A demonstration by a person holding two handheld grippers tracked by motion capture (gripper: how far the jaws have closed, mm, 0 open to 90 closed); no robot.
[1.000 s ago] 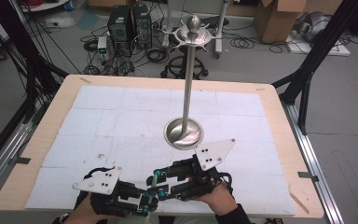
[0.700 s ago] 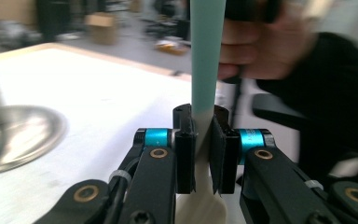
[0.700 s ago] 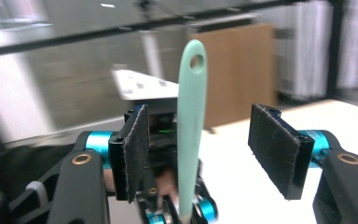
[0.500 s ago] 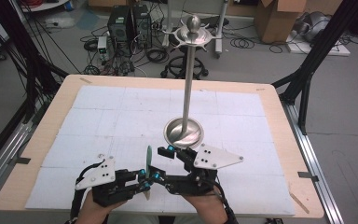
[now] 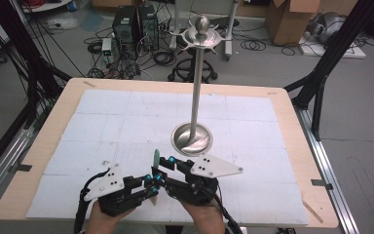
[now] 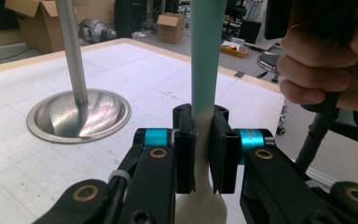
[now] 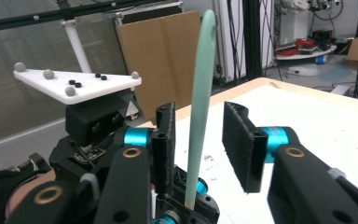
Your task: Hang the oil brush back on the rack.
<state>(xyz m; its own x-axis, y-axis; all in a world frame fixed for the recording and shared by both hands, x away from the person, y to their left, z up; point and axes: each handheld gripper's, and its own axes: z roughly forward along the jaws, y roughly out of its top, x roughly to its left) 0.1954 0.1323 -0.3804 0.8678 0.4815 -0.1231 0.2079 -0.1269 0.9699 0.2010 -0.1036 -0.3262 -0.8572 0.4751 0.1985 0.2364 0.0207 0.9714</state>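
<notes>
Spoon [image 6: 208,56] top cut off by the frame (left gripper view), bowl behind claw pads

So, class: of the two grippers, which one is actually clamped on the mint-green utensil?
The left gripper: its pads press the green utensil on both sides. The right gripper merely straddles it, with a gap beside the handle.

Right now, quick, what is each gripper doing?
Left gripper: fingers closed on the green and white spatula, holding it upright.
Right gripper: fingers open around the spatula's green end, just been closing, not pressing it.
</notes>
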